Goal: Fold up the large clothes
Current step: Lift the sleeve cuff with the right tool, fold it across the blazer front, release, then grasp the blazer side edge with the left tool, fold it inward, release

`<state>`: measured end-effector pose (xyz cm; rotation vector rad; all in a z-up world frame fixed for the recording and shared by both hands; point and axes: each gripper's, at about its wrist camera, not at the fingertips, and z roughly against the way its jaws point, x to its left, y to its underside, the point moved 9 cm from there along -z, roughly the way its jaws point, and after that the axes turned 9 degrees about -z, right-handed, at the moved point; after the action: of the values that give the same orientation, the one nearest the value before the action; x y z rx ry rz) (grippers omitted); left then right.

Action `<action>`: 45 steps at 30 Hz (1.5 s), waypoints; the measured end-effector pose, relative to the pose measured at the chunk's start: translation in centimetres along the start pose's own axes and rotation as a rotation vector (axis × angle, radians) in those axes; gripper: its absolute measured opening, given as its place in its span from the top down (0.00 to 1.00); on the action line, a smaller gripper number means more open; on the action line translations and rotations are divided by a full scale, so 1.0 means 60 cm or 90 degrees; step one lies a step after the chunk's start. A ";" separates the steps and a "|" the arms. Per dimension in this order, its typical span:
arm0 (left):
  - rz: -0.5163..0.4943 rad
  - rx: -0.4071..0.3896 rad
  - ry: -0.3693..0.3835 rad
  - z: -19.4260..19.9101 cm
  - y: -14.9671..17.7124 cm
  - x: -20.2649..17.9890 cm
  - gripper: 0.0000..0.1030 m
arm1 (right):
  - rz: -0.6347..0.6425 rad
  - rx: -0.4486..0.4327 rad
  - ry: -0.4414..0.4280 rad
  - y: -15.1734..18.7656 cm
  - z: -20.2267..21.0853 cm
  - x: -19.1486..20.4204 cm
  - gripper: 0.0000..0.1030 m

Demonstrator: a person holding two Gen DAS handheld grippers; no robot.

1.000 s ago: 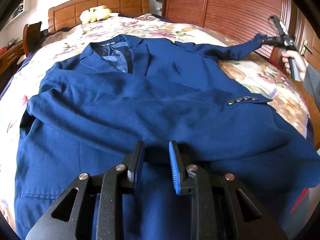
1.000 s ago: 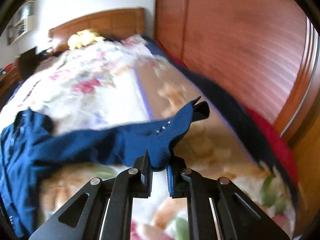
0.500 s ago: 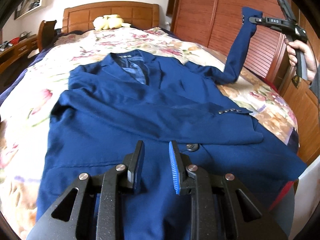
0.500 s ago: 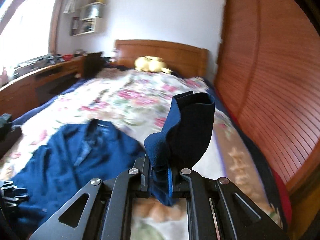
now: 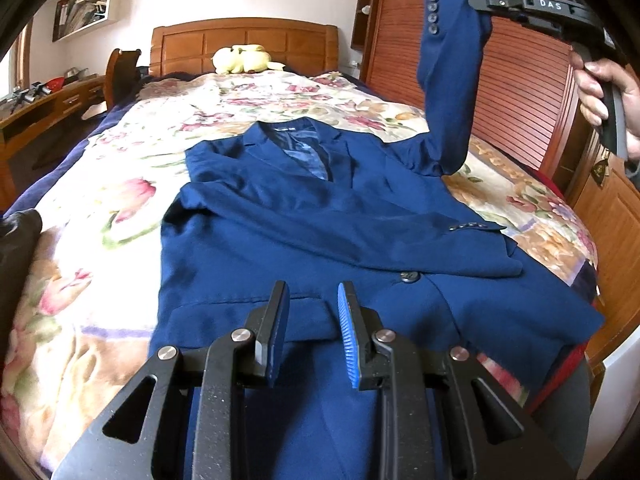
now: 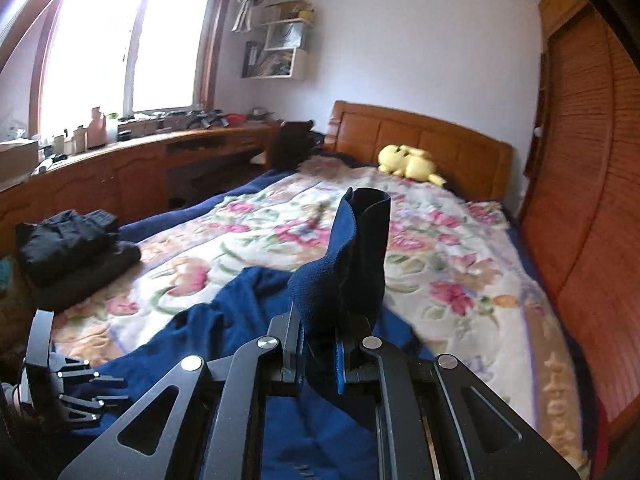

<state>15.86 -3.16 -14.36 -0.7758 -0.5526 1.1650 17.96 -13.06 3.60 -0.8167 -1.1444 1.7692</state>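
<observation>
A navy blue suit jacket [image 5: 312, 232] lies face up on the flowered bed, collar toward the headboard, one sleeve folded across its front. My left gripper [image 5: 312, 332] is open and empty, just above the jacket's hem. My right gripper [image 6: 318, 356] is shut on the cuff of the other sleeve [image 6: 352, 256]. In the left wrist view that sleeve [image 5: 448, 80] hangs high above the bed's right side from the right gripper [image 5: 480, 0]. In the right wrist view the jacket body [image 6: 240, 320] lies below and my left gripper [image 6: 86, 394] sits at the lower left.
A yellow plush toy [image 5: 240, 58] lies by the wooden headboard [image 5: 244, 40]. A wooden wardrobe [image 5: 520, 80] runs along the bed's right side. Dark folded clothes [image 6: 68, 248] sit at the bed's left edge. A desk [image 6: 120, 160] with clutter stands under the window.
My right gripper has lifted the sleeve cuff from low over the bed's right side to high in the air. My left gripper has drawn back toward the hem.
</observation>
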 end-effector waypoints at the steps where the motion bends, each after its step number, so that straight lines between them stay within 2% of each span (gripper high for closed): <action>1: 0.001 0.000 -0.002 0.002 0.001 0.003 0.75 | 0.000 0.003 -0.009 0.002 -0.003 0.001 0.89; 7: 0.011 -0.007 -0.013 0.016 0.004 0.020 0.75 | 0.010 0.012 -0.044 -0.021 -0.002 -0.005 0.89; 12: 0.021 -0.011 -0.018 0.019 0.008 0.029 0.75 | 0.004 0.028 -0.072 -0.017 -0.016 -0.011 0.89; 17: 0.021 -0.002 -0.022 0.016 0.014 0.035 0.75 | -0.001 0.070 -0.089 0.004 -0.052 0.004 0.89; 20: 0.021 0.000 -0.025 0.016 0.016 0.038 0.75 | 0.008 0.110 -0.088 0.014 -0.072 0.007 0.86; 23: 0.023 0.001 -0.029 0.015 0.018 0.042 0.75 | 0.023 0.135 -0.079 0.019 -0.088 0.005 0.70; 24: 0.023 0.002 -0.030 0.015 0.019 0.042 0.75 | 0.020 0.140 -0.087 0.019 -0.088 0.005 0.58; 25: 0.024 0.003 -0.031 0.015 0.020 0.044 0.75 | 0.016 0.138 -0.096 0.016 -0.086 0.005 0.50; 28: 0.026 0.005 -0.035 0.014 0.023 0.050 0.75 | 0.013 0.127 -0.109 0.006 -0.078 0.002 0.41; 31: 0.032 0.008 -0.034 0.013 0.025 0.055 0.75 | 0.020 0.122 -0.103 0.009 -0.085 -0.004 0.39; 37: 0.031 0.023 0.004 0.001 0.022 0.050 0.75 | -0.018 0.167 -0.065 0.109 -0.117 -0.042 0.38; 41: 0.017 0.023 0.012 0.000 0.009 0.043 0.75 | -0.060 0.195 -0.032 0.173 -0.141 -0.079 0.38; 45: -0.009 0.023 0.009 -0.003 -0.015 0.035 0.75 | -0.069 0.220 0.014 0.233 -0.168 -0.106 0.38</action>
<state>17.20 -1.38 -13.81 -0.7478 -0.5229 1.1533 24.97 -18.12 -12.60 -0.5547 -0.8200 1.7959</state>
